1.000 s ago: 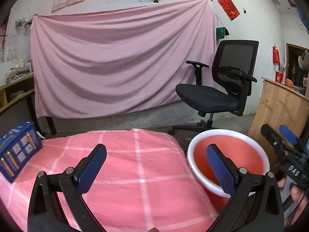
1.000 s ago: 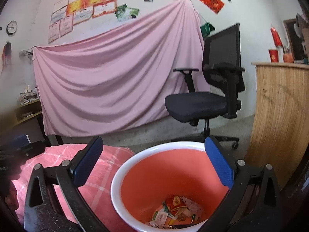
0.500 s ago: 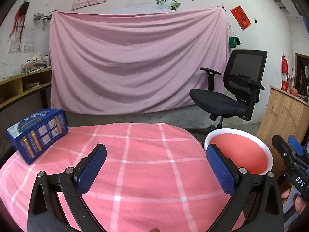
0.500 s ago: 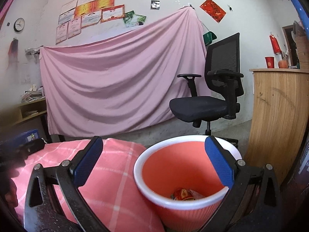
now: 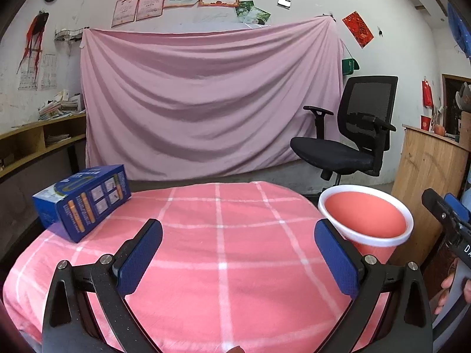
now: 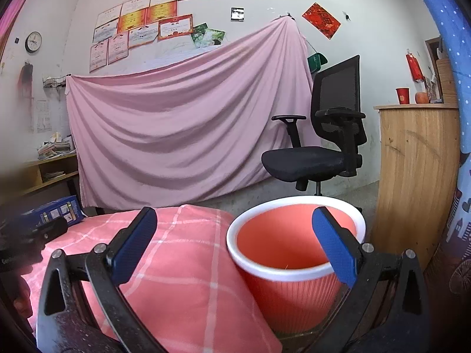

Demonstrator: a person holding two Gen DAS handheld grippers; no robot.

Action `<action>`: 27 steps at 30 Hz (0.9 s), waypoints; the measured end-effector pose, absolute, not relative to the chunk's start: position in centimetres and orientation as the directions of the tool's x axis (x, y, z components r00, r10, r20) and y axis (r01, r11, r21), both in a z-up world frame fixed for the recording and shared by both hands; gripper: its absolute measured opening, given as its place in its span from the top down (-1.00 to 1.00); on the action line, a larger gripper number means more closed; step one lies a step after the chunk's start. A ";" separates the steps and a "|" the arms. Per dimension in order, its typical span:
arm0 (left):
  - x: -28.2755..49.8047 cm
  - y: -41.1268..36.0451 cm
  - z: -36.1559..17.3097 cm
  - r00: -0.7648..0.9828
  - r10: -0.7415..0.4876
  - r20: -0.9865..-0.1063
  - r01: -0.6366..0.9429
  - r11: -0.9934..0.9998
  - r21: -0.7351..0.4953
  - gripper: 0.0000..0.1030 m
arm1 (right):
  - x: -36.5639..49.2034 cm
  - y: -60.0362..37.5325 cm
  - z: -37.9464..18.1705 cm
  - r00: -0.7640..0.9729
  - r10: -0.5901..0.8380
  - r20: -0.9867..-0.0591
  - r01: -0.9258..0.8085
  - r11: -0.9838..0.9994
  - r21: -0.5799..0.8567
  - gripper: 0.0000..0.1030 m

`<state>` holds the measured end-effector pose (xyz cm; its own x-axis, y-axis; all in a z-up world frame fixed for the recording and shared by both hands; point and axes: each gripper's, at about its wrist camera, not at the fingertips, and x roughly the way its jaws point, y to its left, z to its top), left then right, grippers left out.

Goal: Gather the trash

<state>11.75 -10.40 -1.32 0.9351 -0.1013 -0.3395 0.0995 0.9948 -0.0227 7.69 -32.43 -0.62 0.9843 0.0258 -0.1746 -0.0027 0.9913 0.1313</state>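
Both hand-held grippers, left (image 5: 238, 252) and right (image 6: 234, 245), gape wide, empty. Left of the bin (image 5: 366, 221), the box (image 5: 82, 200) looks light, stiff; grip its narrow sides.

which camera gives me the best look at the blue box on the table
The left wrist view: the blue box sits whole and sharp on the pink checked tablecloth, printed sides legible. The right wrist view catches only part of it at the far left, partly hidden behind the left gripper.

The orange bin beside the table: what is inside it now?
Only the smooth inner wall of the orange bin shows in both views. Its near white rim hides the bottom, so any trash there cannot be seen.
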 end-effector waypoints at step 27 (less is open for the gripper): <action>1.8 -4.9 -0.7 0.961 -0.031 -0.276 0.018 0.999 -0.048 -0.97 | -0.2 -24.8 0.5 0.978 0.090 -0.188 -0.068 0.991 0.119 -1.00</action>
<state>1.80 -4.91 -0.71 0.9608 -0.0306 -0.2755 0.0180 0.9987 -0.0484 -0.20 -24.77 0.52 0.9780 0.0900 -0.1880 -0.0683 0.9905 0.1192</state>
